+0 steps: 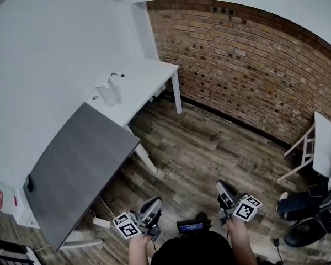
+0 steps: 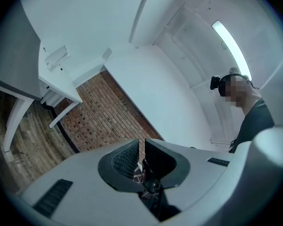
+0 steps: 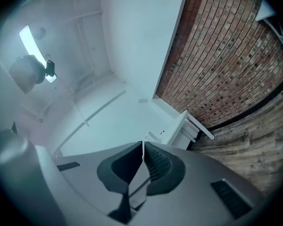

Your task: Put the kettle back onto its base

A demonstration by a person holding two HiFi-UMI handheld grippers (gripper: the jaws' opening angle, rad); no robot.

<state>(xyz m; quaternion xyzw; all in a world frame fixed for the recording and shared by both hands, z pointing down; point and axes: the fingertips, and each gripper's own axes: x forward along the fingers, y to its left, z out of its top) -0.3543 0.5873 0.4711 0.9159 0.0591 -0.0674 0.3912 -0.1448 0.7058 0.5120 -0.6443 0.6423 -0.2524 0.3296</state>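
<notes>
The white kettle point(image 1: 107, 93) is standing upright, long axis vertical, on the white tabletop point(image 1: 146, 73) in the head view's upper left; its contents and spout direction are too small to tell. The left tongs point(image 2: 142, 149) and the right tongs point(image 3: 142, 147) are hovering closed and empty at the bottom edge, well apart from it.

The brick wall point(image 1: 248, 65) was red-brown with pale mortar lines; the plank floor point(image 1: 198, 148) ran in streaky grey-brown. The near table point(image 1: 77, 170) had a plain grey top, the far table point(image 1: 149, 73) was white (so was the kettle point(image 1: 107, 91) on it).
</notes>
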